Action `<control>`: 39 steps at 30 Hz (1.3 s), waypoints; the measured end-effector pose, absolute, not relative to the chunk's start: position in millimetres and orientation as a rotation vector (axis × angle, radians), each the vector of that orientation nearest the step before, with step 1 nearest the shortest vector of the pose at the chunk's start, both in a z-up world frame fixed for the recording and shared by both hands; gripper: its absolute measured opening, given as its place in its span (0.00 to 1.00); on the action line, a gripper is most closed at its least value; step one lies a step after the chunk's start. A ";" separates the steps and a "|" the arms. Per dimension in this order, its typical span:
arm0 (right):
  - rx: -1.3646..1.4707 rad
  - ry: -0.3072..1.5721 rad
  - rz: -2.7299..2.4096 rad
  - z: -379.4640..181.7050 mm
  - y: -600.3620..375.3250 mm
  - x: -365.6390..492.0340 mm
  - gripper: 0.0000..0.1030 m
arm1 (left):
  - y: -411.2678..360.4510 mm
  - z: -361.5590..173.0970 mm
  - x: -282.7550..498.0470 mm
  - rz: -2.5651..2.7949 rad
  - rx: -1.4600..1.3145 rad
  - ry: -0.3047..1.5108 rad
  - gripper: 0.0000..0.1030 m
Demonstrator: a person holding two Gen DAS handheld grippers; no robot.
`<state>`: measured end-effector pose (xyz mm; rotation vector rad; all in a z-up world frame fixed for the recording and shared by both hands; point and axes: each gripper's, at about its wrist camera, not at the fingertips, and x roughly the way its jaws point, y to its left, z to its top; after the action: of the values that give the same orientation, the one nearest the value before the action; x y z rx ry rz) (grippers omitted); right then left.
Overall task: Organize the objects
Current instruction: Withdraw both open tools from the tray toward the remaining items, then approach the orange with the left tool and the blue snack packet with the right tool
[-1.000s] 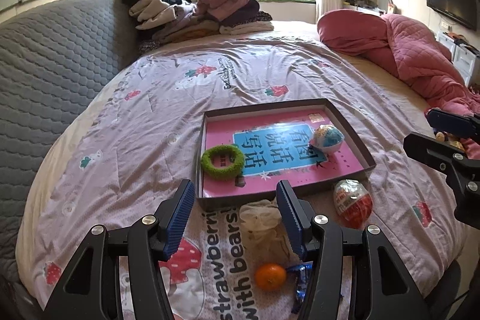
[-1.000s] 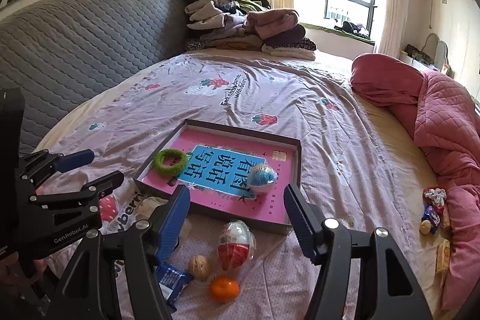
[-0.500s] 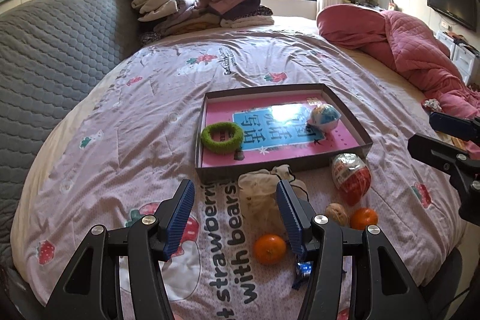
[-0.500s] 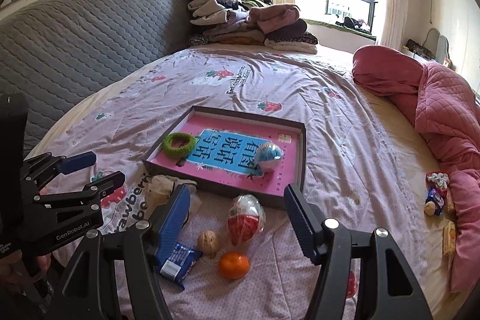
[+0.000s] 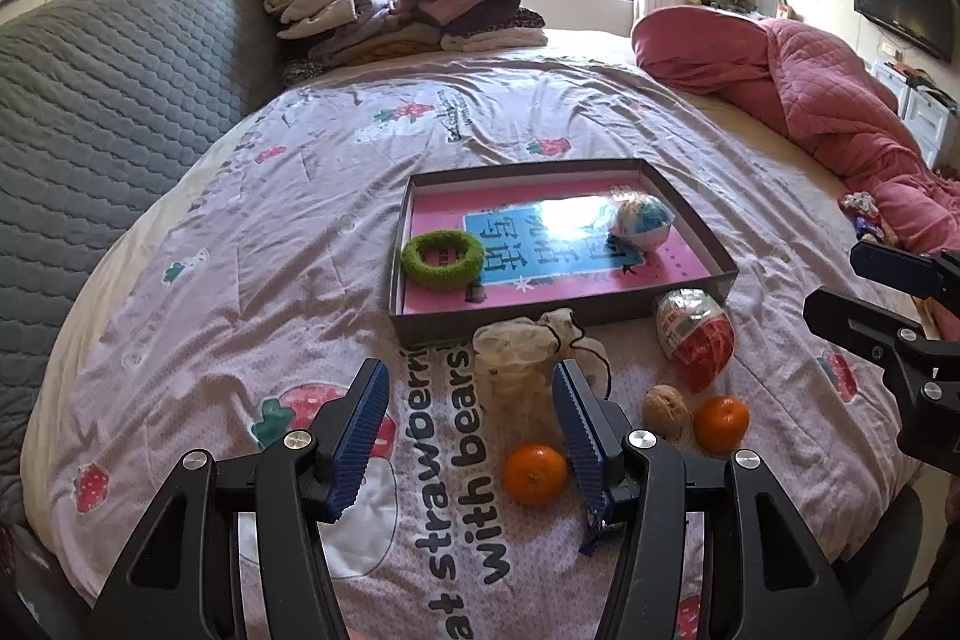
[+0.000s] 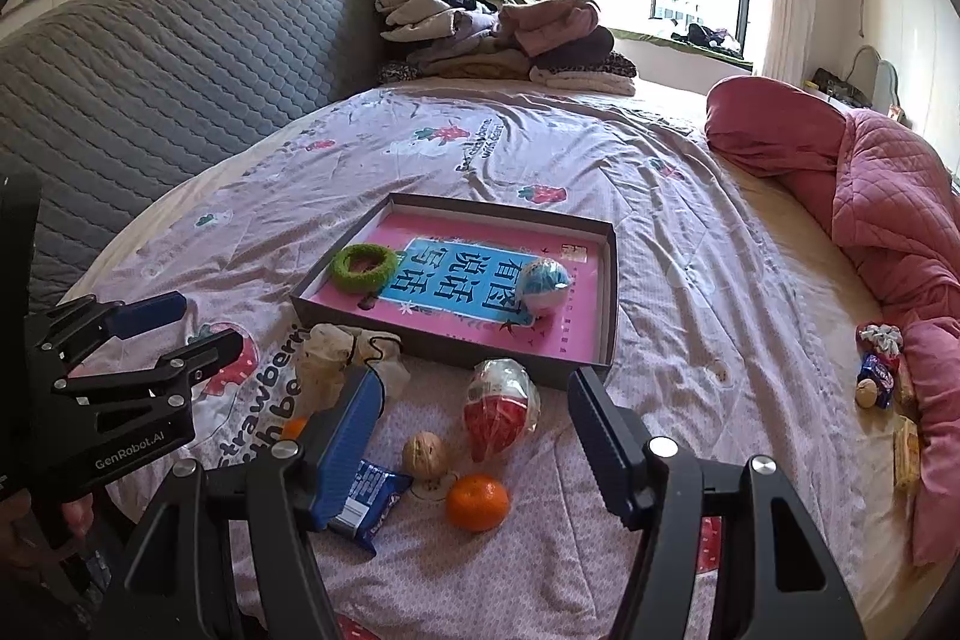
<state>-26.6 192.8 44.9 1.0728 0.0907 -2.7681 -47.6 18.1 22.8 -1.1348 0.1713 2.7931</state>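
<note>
A shallow box with a pink floor lies on the bed and holds a green ring and a blue-white ball. In front of it lie a cream mesh pouch, a red-and-clear egg, a walnut, two mandarins and a blue snack packet. My left gripper is open and empty, hovering above the pouch and the near mandarin. My right gripper is open and empty above the egg, the walnut and a mandarin.
A pile of folded clothes sits at the head of the bed by the grey padded headboard. A pink quilt lies along the right side, with small snacks beside it. The box also shows in the right wrist view.
Both grippers have pulled back and risen away from the box. More of the loose items in front of it have come into view. Both stay open.
</note>
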 end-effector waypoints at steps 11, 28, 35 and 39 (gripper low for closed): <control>1.094 0.084 -2.759 33.2 193.3 -20.6 0.63 | 17.6 0.8 -41.9 2.760 -1.204 0.190 0.56; 1.172 0.116 -2.736 -0.6 193.1 -11.1 0.63 | 17.9 -30.9 -35.4 2.702 -1.280 0.224 0.56; 1.216 0.115 -2.719 -15.9 194.0 -9.5 0.63 | 16.6 -43.2 -33.2 2.677 -1.319 0.222 0.56; 1.233 0.113 -2.712 -22.4 195.3 -7.9 0.63 | 17.5 -48.4 -32.3 2.669 -1.331 0.229 0.56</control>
<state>-7.9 195.3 -22.4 1.2328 0.1132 -2.7120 -32.3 17.5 -48.4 -1.3306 0.2287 2.6685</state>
